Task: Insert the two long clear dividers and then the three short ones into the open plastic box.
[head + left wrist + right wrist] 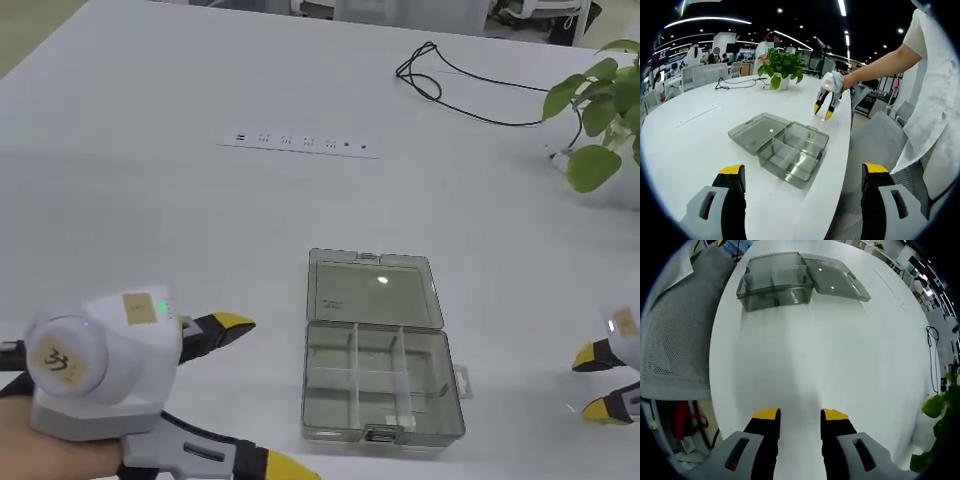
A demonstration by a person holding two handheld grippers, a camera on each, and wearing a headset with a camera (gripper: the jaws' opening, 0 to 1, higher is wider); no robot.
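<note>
Left tool (803, 169) was held wide open, empty, box (790, 150) just ahead | right tool (799, 414) was held parted, empty, box well ahead | dividers (355, 350) judged already seated, so nothing was gripped.

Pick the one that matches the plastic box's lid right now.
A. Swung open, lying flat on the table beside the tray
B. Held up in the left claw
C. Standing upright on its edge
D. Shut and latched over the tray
A: in the head view the lid lies flat on the table along the far edge of the box, with the compartments uncovered.
</note>
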